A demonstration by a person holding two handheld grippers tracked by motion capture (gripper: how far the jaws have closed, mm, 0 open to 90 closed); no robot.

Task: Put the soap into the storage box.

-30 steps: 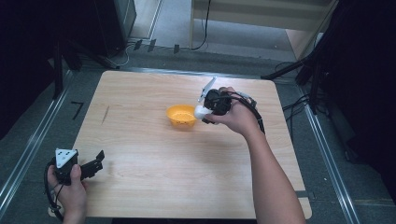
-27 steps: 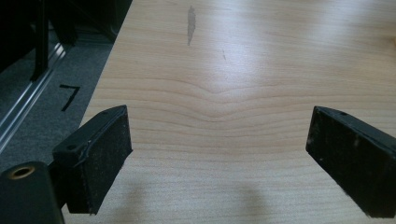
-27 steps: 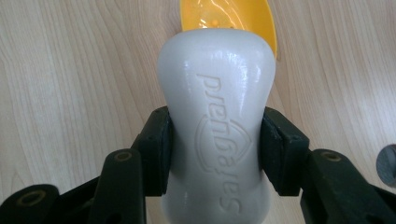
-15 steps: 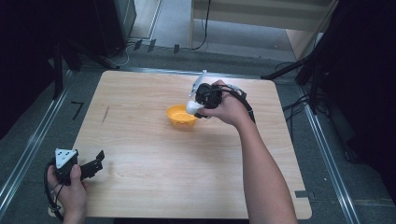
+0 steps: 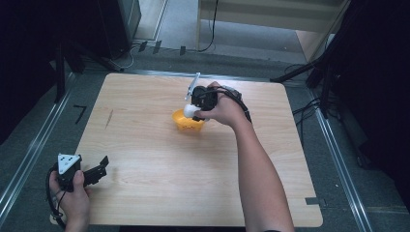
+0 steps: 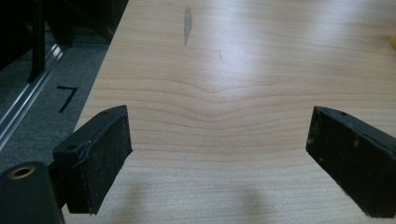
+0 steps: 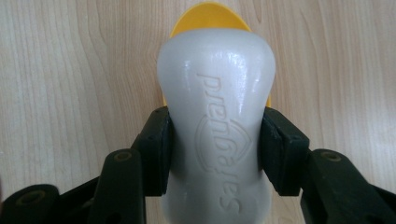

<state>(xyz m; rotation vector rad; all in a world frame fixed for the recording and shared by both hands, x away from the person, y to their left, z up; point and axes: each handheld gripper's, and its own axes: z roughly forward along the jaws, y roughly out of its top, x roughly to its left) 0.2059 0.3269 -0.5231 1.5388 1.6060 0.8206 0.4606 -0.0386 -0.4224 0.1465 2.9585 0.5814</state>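
The right gripper (image 5: 193, 112), clamping the white bottle (image 7: 215, 116), has moved over the yellow bowl (image 5: 186, 123).

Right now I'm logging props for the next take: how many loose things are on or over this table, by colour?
Yellow: 1, the bowl on the table.
White: 1, the bottle clamped in the right gripper above the bowl.
Total: 2.

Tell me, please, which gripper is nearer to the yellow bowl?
Right. The right gripper hangs directly over the yellow bowl, clamping a white bottle. The left gripper sits at the table's near-left corner, well apart from the bowl.
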